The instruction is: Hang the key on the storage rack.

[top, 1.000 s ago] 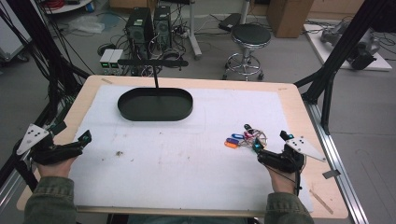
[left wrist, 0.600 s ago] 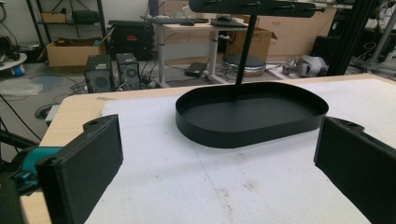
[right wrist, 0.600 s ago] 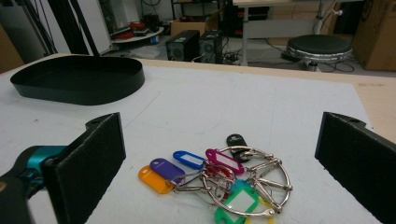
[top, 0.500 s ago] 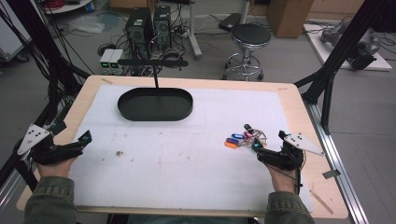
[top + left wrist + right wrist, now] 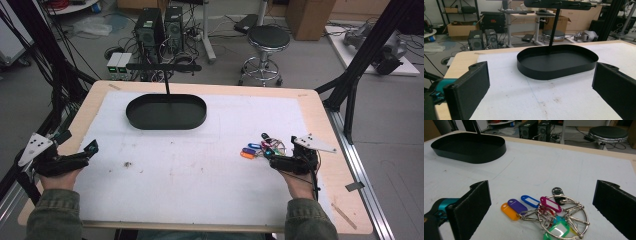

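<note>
Overhead, the left gripper (image 5: 75, 159) rests at the tabletop's (image 5: 200, 175) left edge, the right gripper (image 5: 280, 161) just beside a bunch of key tags (image 5: 260, 149). In the left gripper view, wide-open jaws frame the black oval tray (image 5: 556, 62). In the right gripper view, the key tags (image 5: 544, 212) lie between parted jaws, untouched.

Open white mat across the table's (image 5: 320, 107) middle and near edge. Blocking the far left: black oval tray (image 5: 166, 112) with upright post (image 5: 166, 86). Near the right edge: key-tag bunch (image 5: 546, 213).
</note>
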